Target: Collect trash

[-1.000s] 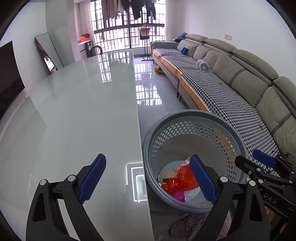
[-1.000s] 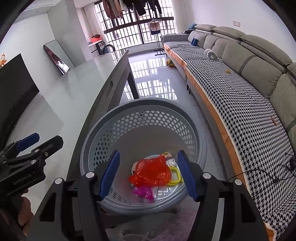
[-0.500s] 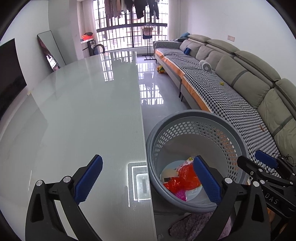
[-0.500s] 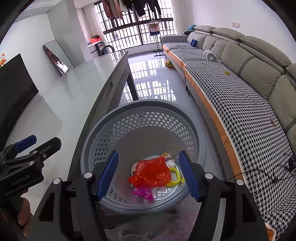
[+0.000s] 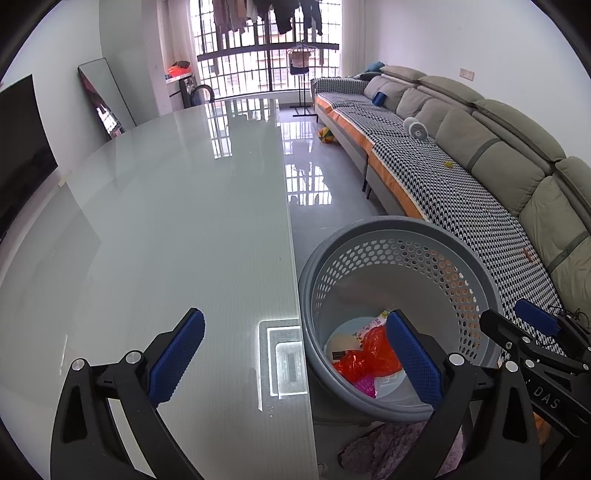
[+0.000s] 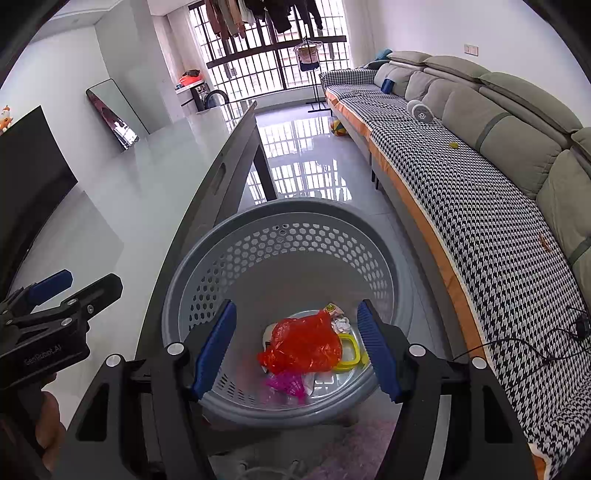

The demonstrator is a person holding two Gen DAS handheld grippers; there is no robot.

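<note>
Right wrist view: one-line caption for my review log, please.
Open right gripper above a grey perforated basket holding a red plastic bag and other trash, beside the glass table.

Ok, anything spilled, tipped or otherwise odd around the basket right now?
Nothing stands out. The grey basket stands upright on the floor beside the table, with the red bag and other scraps inside it. Both grippers, left and right, are open and empty.

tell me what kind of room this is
Most likely a home living room: a long grey sectional sofa with a houndstooth cover runs along one wall, a glass-topped table faces it, and laundry hangs at a barred balcony window.
</note>
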